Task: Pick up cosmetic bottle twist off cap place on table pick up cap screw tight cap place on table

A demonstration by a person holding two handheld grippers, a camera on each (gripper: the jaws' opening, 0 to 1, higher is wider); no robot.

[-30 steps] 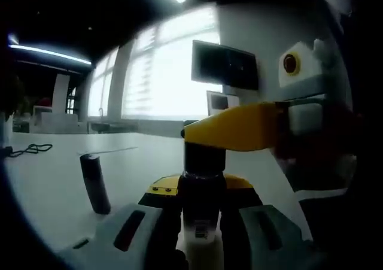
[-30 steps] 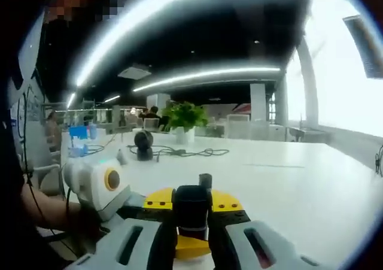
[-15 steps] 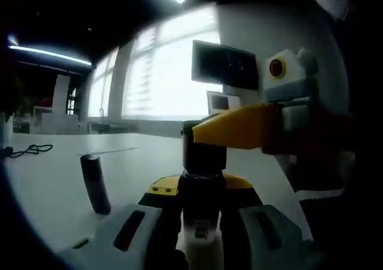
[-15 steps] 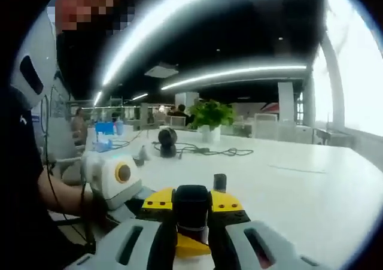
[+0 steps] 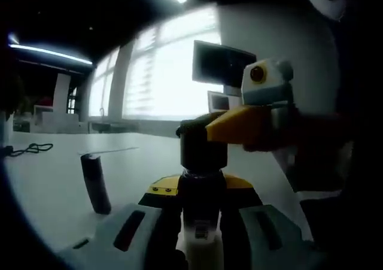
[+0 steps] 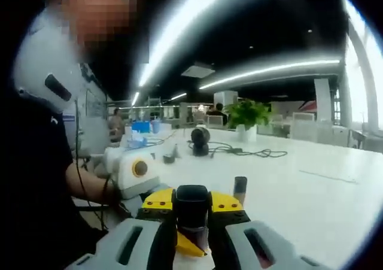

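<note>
A person at a white table [image 5: 54,180] works a cosmetic bottle [image 5: 200,237] with a two-jaw tool in each hand. In the left gripper view, the left gripper [image 5: 200,222] is clamped around the bottle, which stands upright between the grey jaws: a pale, cream-coloured body low in the frame, carrying a small printed label, narrowing to a dark neck. On top sits a black, cylindrical cap [image 5: 203,145], wider than the neck. The right gripper [image 5: 239,126] reaches in from the right, its yellow jaw pressed against the cap's side and its white body with a round orange button behind it.

In the right gripper view, the right gripper [image 6: 191,213] is closed on the same black cap [image 6: 192,205], seen end-on between yellow inner plates, with the left gripper [image 6: 134,174] beside it at left, gripped by a person's hand [image 6: 99,192] and dark sleeve. The bottle is held above the table, not resting on it.

Well apart from the bottle, a slim dark tube [image 5: 96,183] stands on the tabletop, appearing also as a small upright shape [image 6: 240,189] just past the right gripper. A black cable [image 5: 27,149] lies at the table's far side. Farther off are a potted green plant [image 6: 248,115], a dark round device [image 6: 200,139] and bright windows [image 5: 158,72].
</note>
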